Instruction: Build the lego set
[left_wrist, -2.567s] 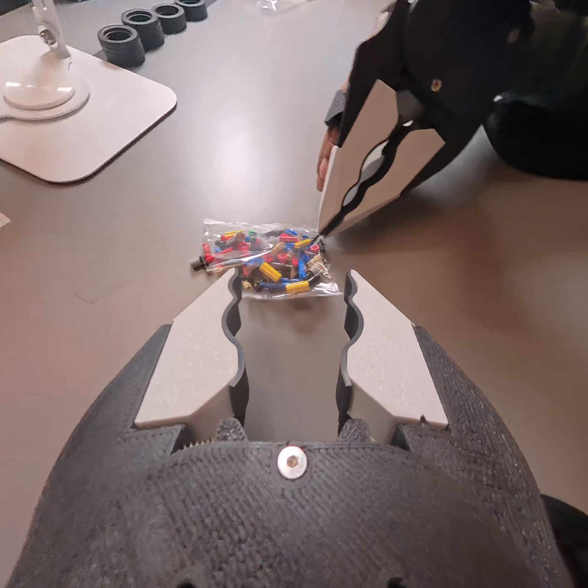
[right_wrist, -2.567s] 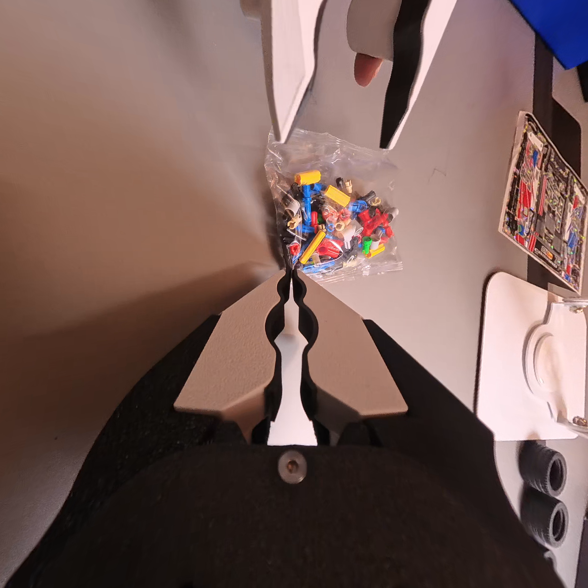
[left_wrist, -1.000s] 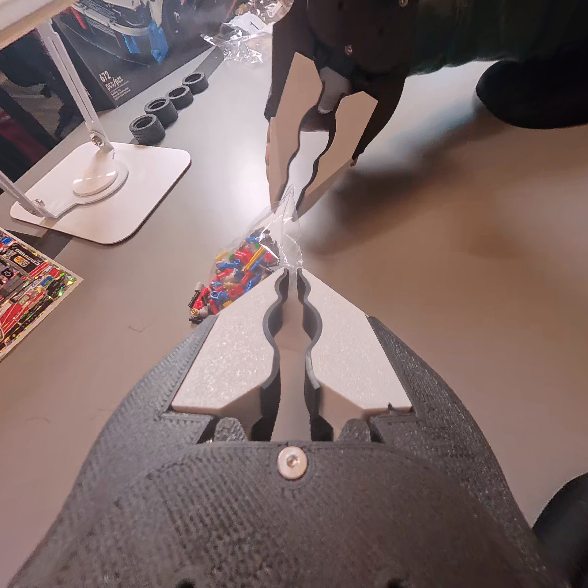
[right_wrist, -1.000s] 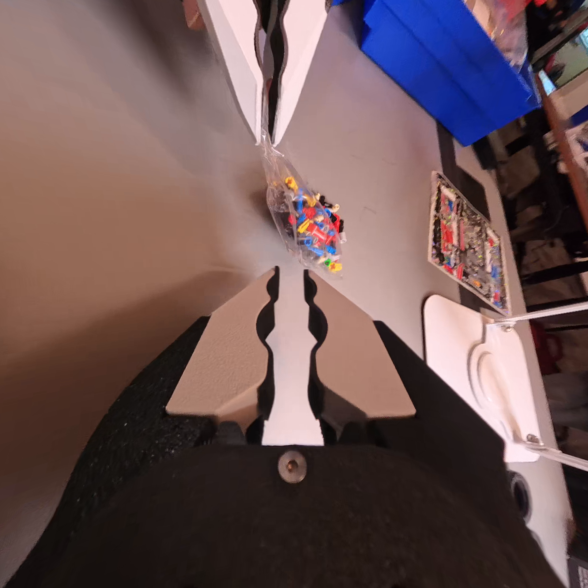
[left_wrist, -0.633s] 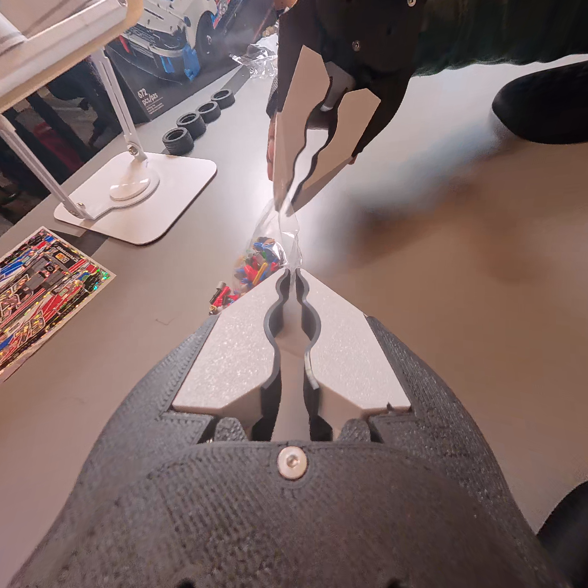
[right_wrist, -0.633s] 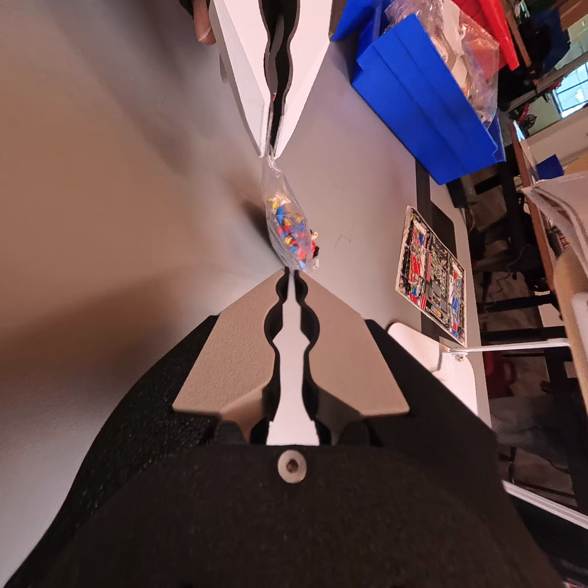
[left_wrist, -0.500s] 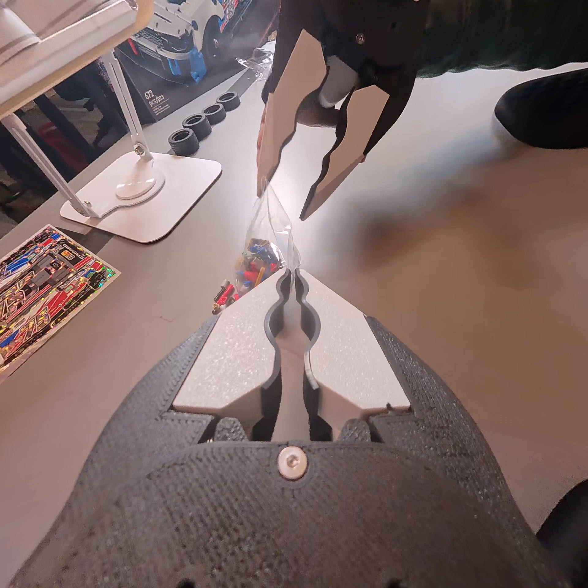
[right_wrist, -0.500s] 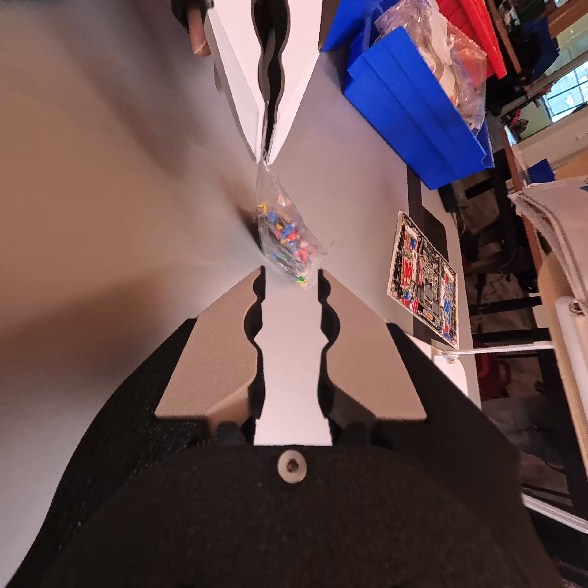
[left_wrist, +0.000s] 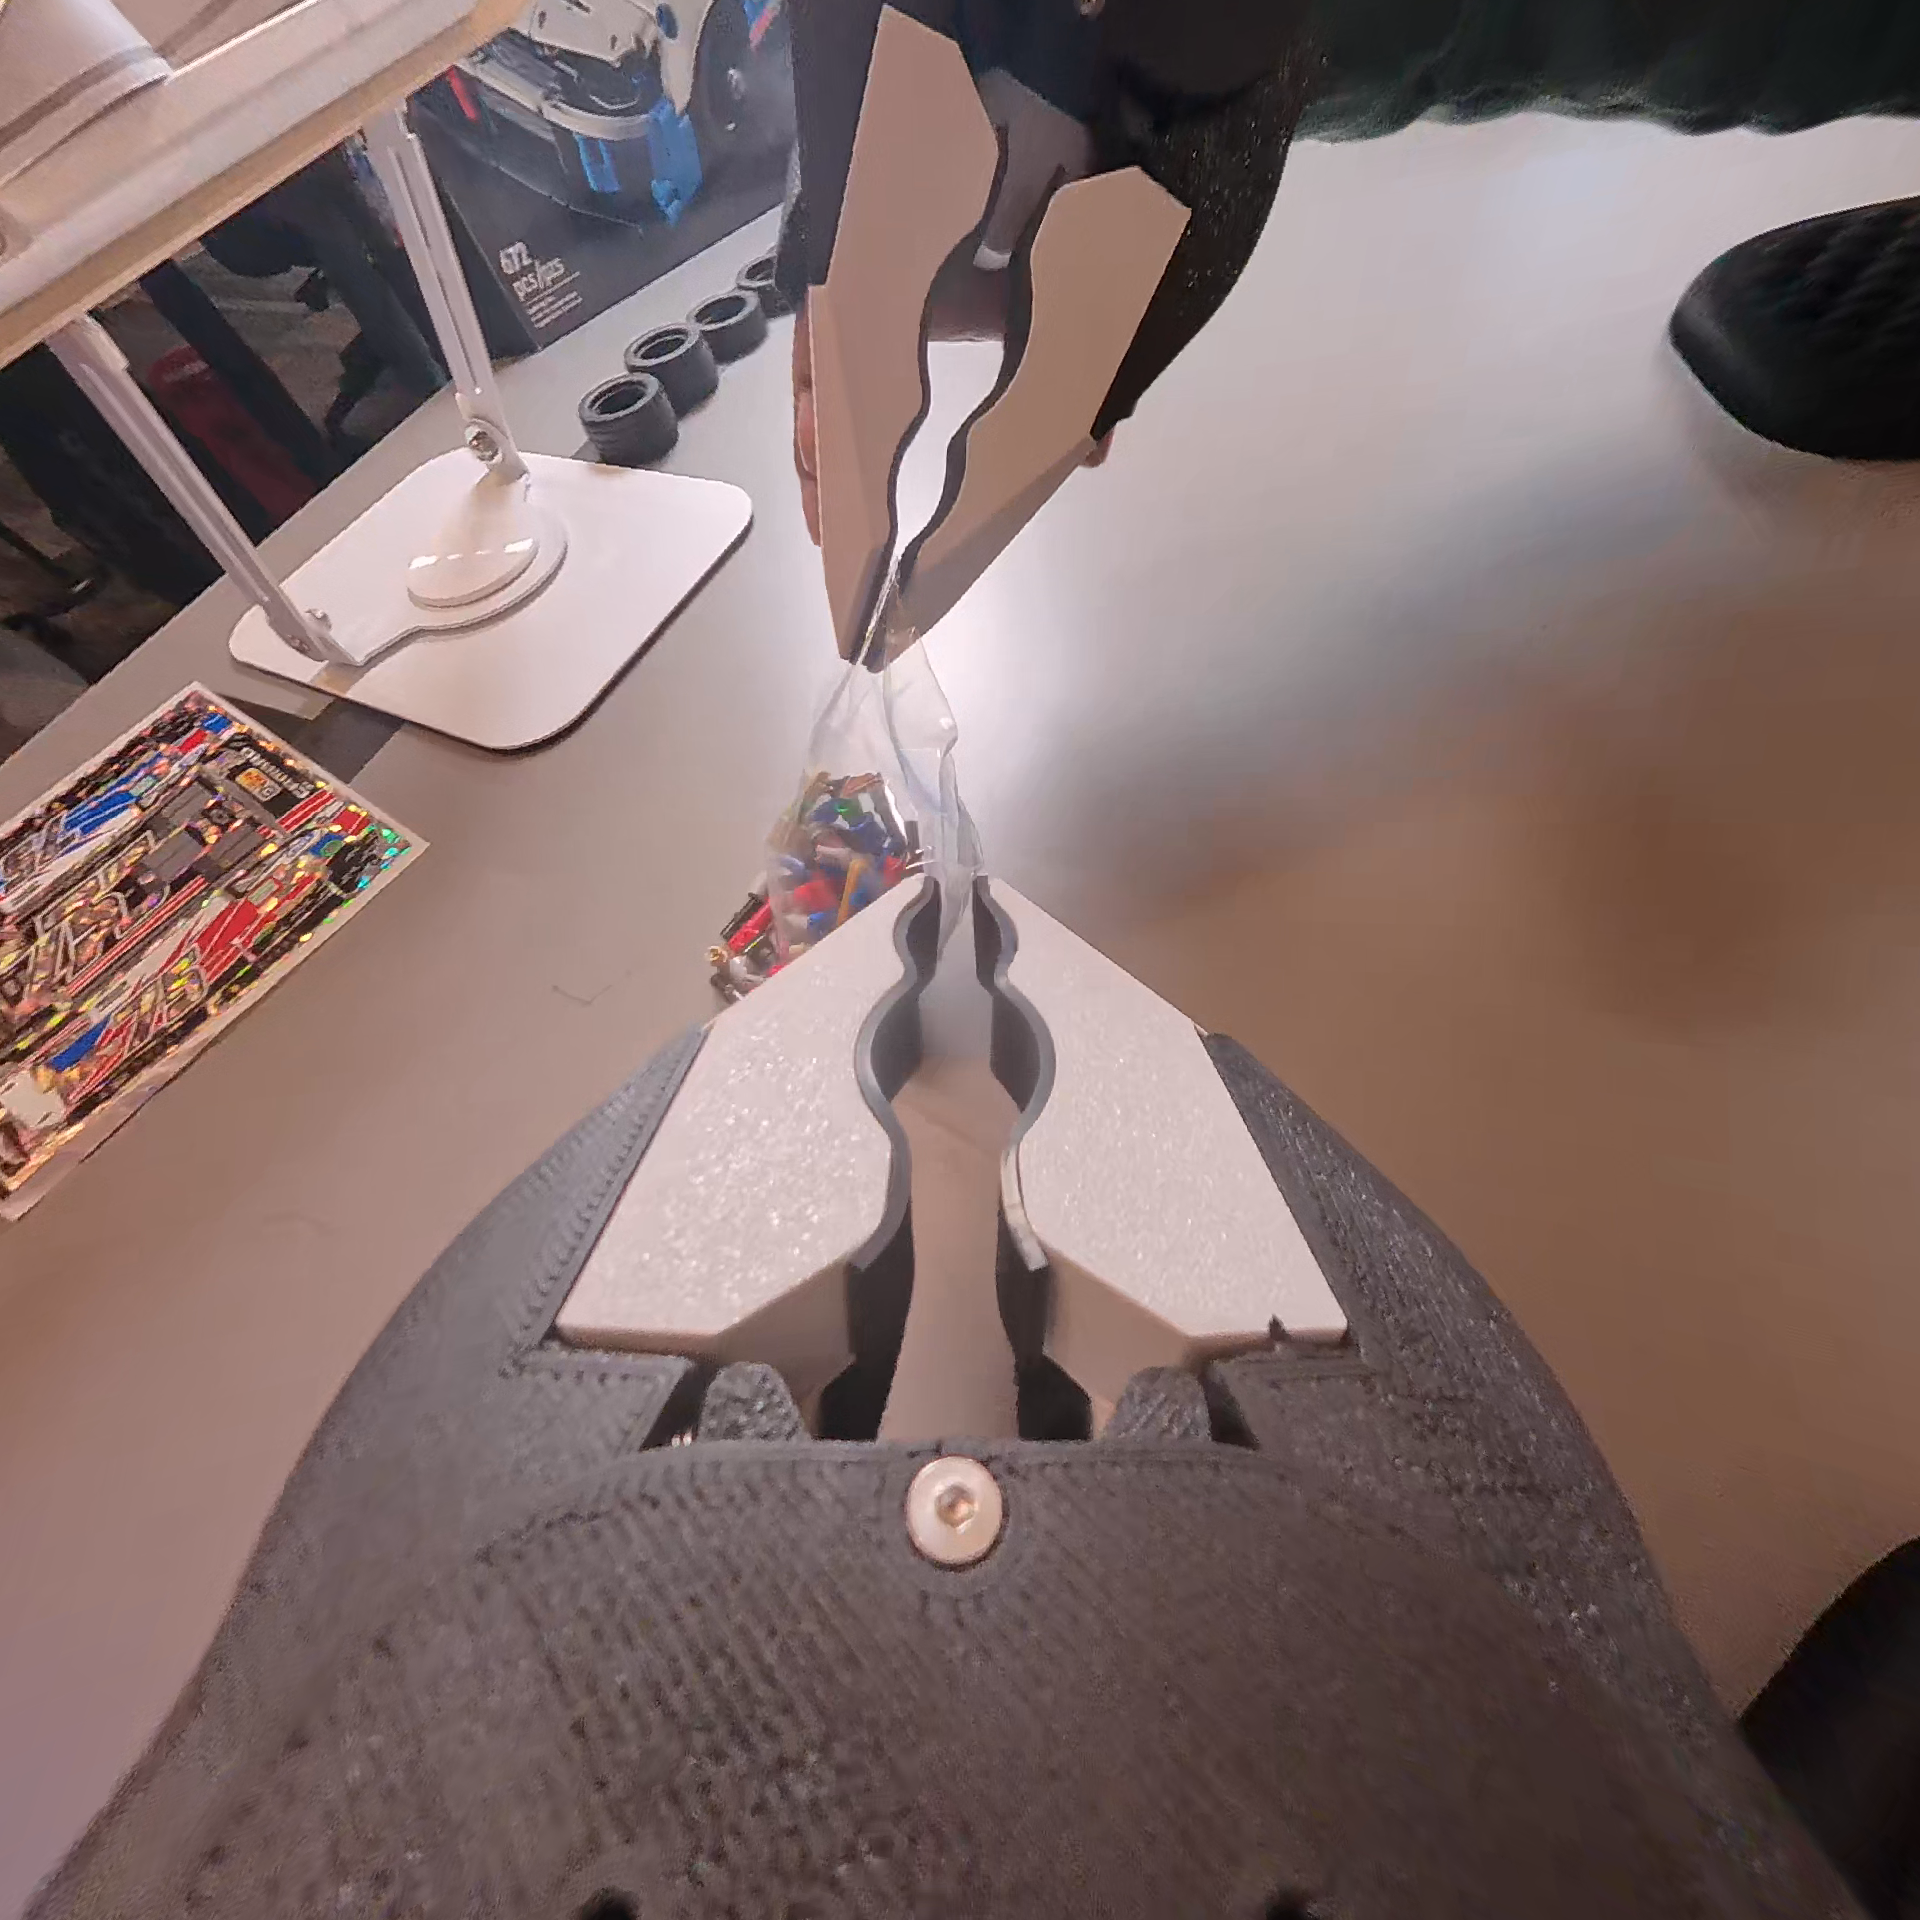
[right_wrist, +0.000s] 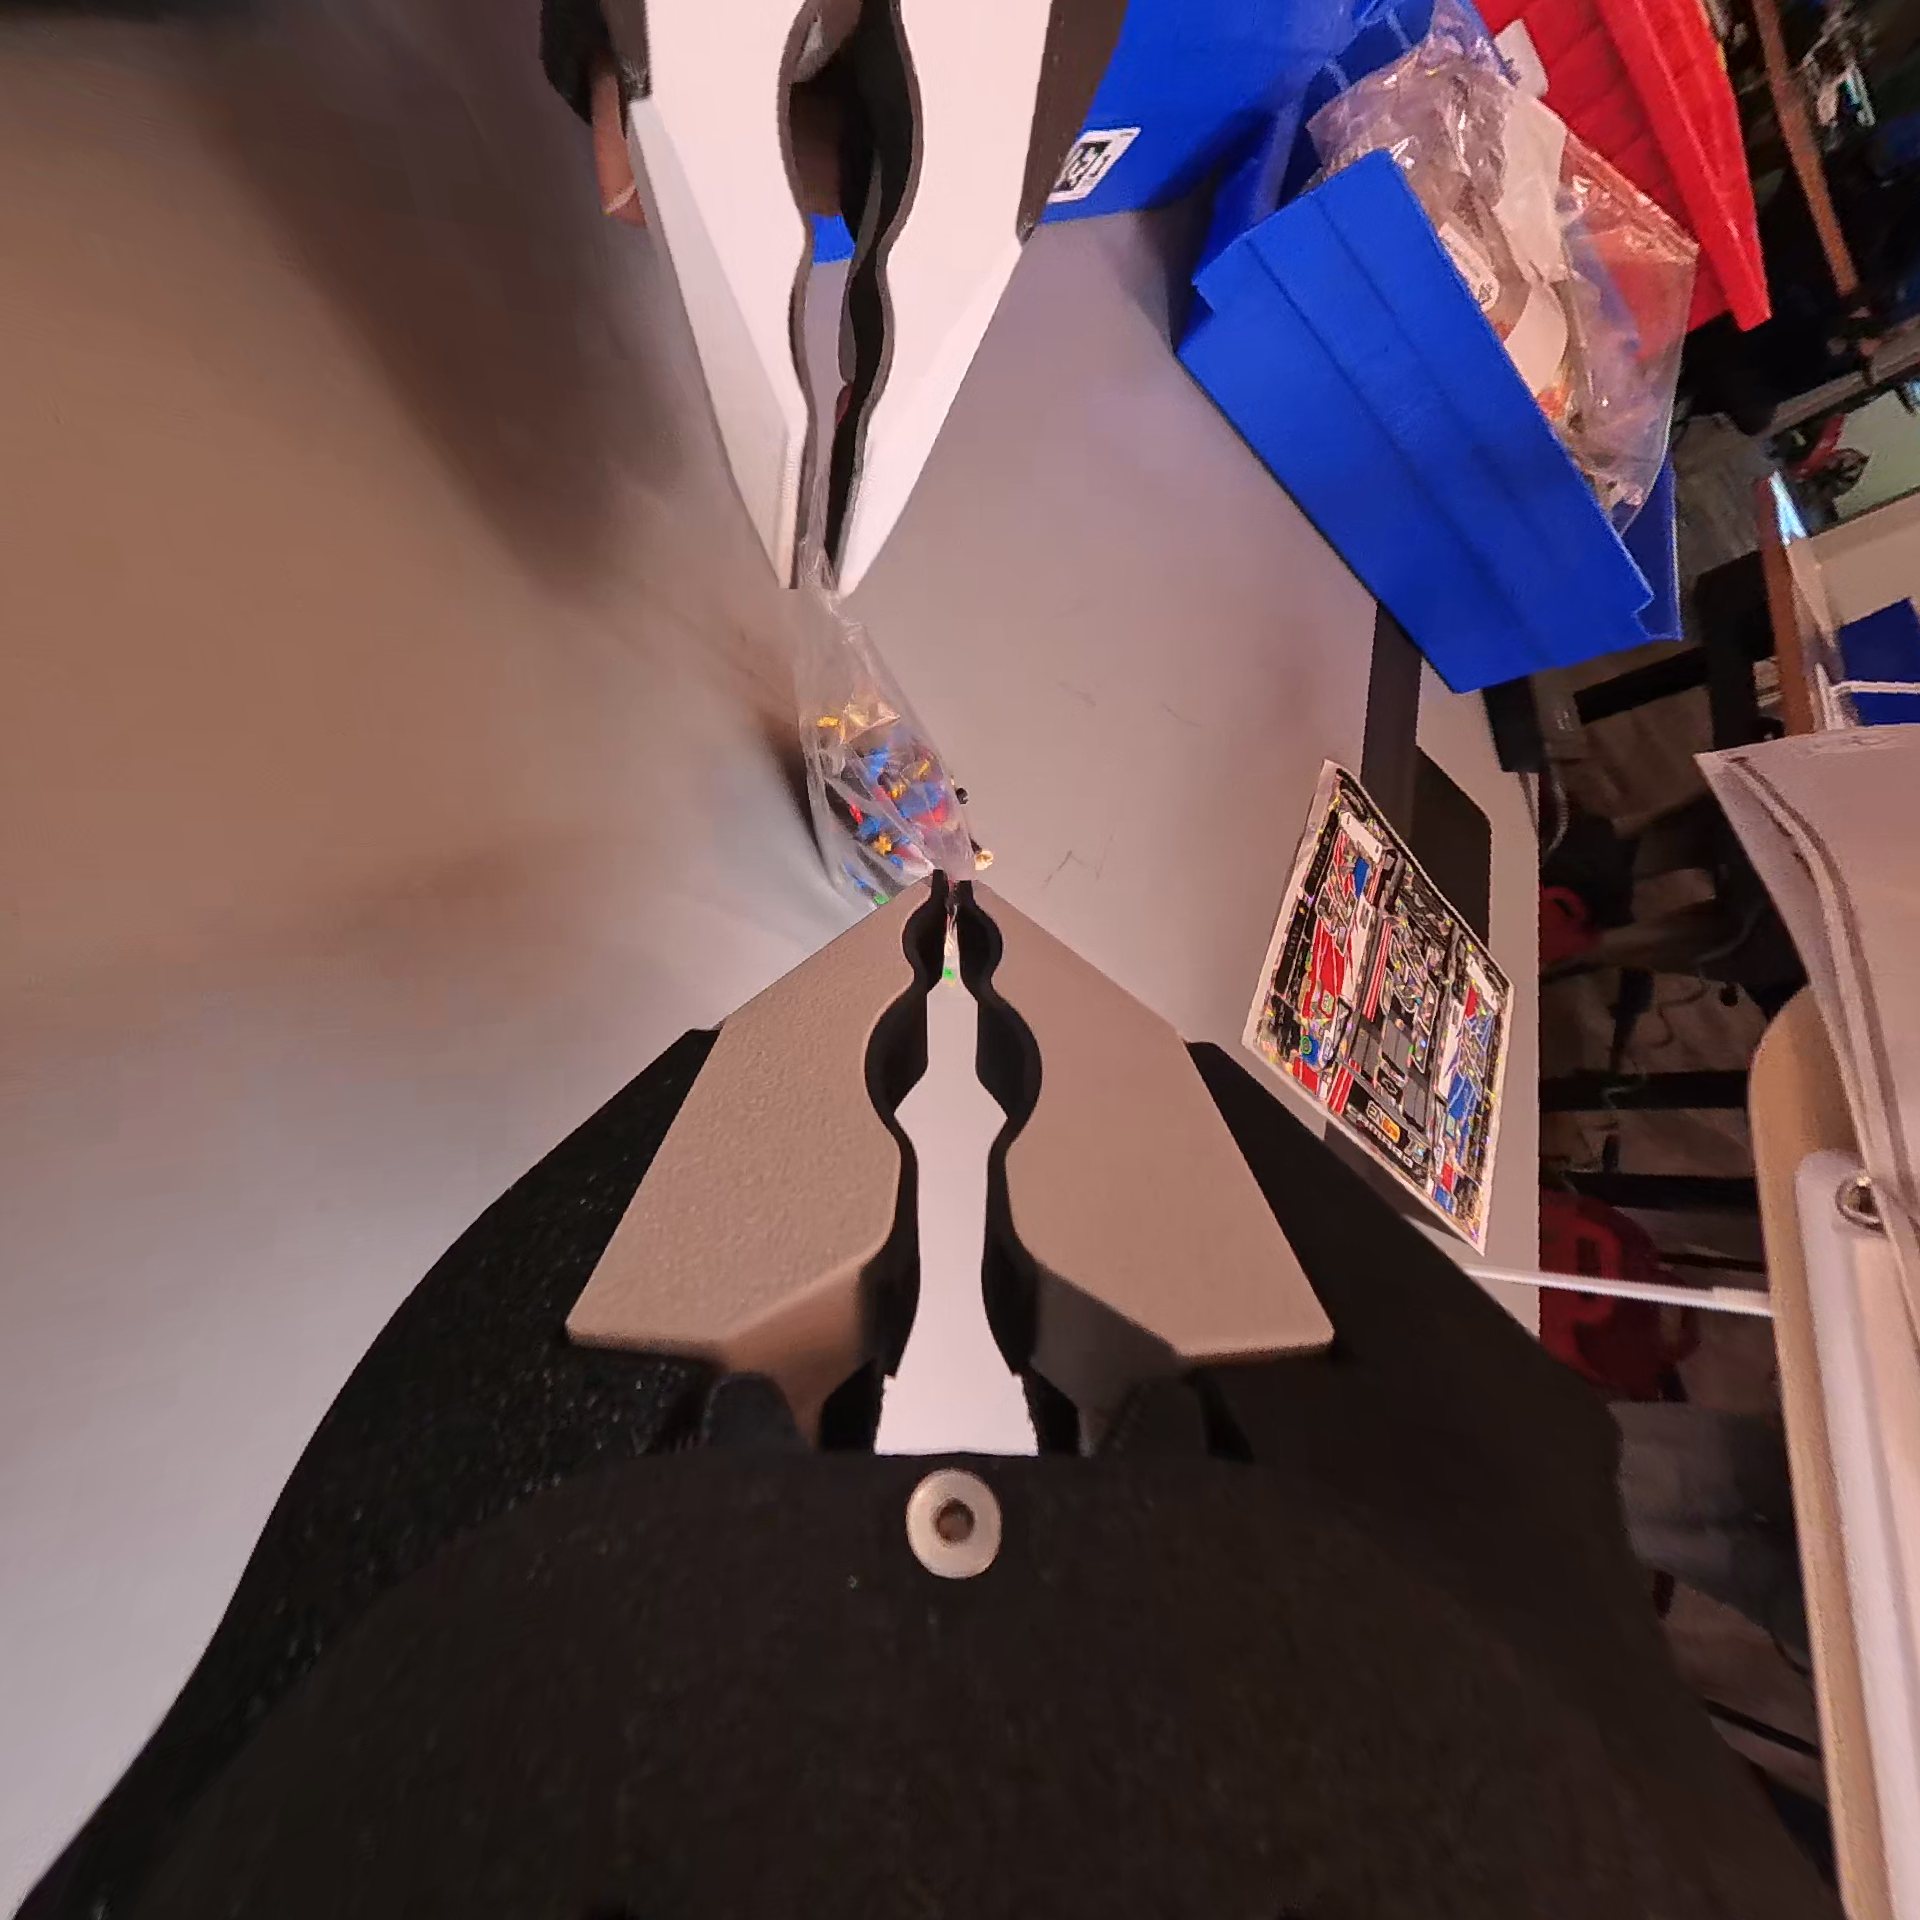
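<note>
A clear plastic bag of small coloured lego parts (left_wrist: 844, 844) hangs stretched between my two grippers, its lower end at the grey table. My left gripper (left_wrist: 952, 896) is shut on the bag's near edge. My right gripper (left_wrist: 881, 636) comes down from above and is shut on the far top edge. In the right wrist view my right gripper (right_wrist: 952, 896) pinches the bag (right_wrist: 875, 802), and my left gripper (right_wrist: 821, 569) holds its other end. Whether the bag is torn open I cannot tell.
A colourful sticker sheet (left_wrist: 156, 914) lies at the left and shows in the right wrist view (right_wrist: 1382, 1029). A white stand base (left_wrist: 499, 603), black tyres (left_wrist: 675, 364) and the set's box (left_wrist: 582, 156) stand behind. Blue bins (right_wrist: 1403, 416) sit at the table's edge. My right fingertips sit around 6 cm from my left ones.
The bag was lifted off the table by both grippers. Half a second ago my right gripper was open; now it is shut on the bag's edge again. The left has stayed shut.
</note>
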